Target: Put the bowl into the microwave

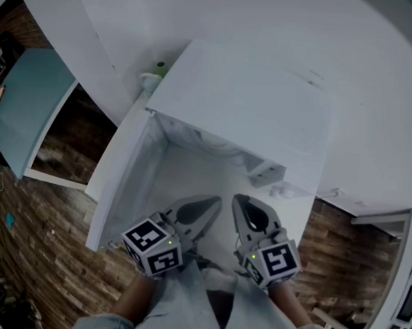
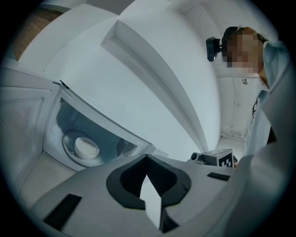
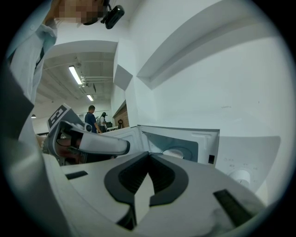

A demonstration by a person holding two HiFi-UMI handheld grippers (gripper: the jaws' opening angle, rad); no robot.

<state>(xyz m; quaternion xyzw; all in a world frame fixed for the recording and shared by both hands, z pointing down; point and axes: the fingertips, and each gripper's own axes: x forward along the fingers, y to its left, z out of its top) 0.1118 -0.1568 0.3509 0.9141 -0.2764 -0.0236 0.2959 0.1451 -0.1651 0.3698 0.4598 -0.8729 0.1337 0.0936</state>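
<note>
Hovering before the open microwave (image 1: 245, 114) in the head view, the left claw (image 1: 213, 203) and right claw (image 1: 240, 202) are both closed tight and empty. The left gripper view shows the bowl (image 2: 87, 147) already inside the microwave; the right gripper view agrees. Placing looks done, and what likely remains is swinging the door (image 1: 120, 168) shut.

One bowl (image 2: 87, 147) — one microwave (image 2: 79, 121).

An open workroom: strip lights (image 3: 74, 74), bystanders (image 3: 91, 118), a microwave (image 1: 246, 106).
</note>
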